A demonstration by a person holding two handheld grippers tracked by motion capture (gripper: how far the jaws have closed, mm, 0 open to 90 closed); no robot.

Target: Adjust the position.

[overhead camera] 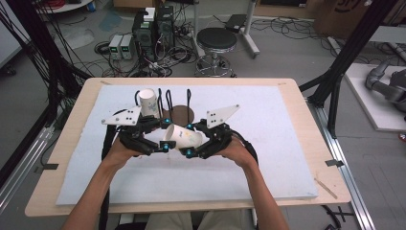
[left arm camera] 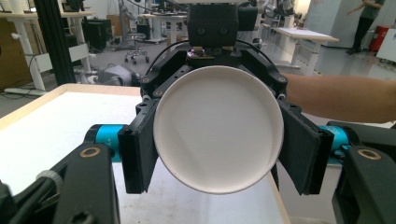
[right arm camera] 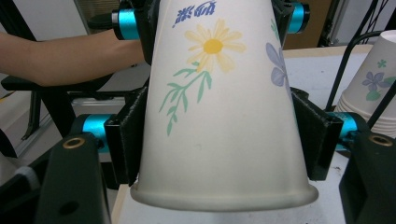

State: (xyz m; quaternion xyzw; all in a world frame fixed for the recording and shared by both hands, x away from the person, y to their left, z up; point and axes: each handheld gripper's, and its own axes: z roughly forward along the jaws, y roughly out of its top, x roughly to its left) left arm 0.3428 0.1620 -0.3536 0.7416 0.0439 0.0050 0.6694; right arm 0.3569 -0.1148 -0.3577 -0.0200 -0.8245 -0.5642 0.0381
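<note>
A flowered paper cup (overhead camera: 184, 136) lies on its side in the air above the white mat (overhead camera: 268, 143), held from both ends. My left gripper (overhead camera: 166, 134) is shut on its narrow base end; in the left gripper view the round white bottom of the cup (left arm camera: 218, 130) faces me between the left gripper (left arm camera: 219, 154) pads (left arm camera: 137, 154). My right gripper (overhead camera: 190, 140) is shut on the wide end. In the right gripper view the cup (right arm camera: 219, 116), rolled rim nearest, sits between the right gripper (right arm camera: 219, 140) pads (right arm camera: 313, 140).
A stack of flowered cups (overhead camera: 148, 102) stands in a black wire rack (overhead camera: 168, 98) on a brown round base (overhead camera: 182, 114) just behind the grippers; the stack (right arm camera: 373, 98) also shows at right. The mat lies on a wooden table (overhead camera: 62, 158). A stool (overhead camera: 218, 40) and computers (overhead camera: 153, 28) stand beyond.
</note>
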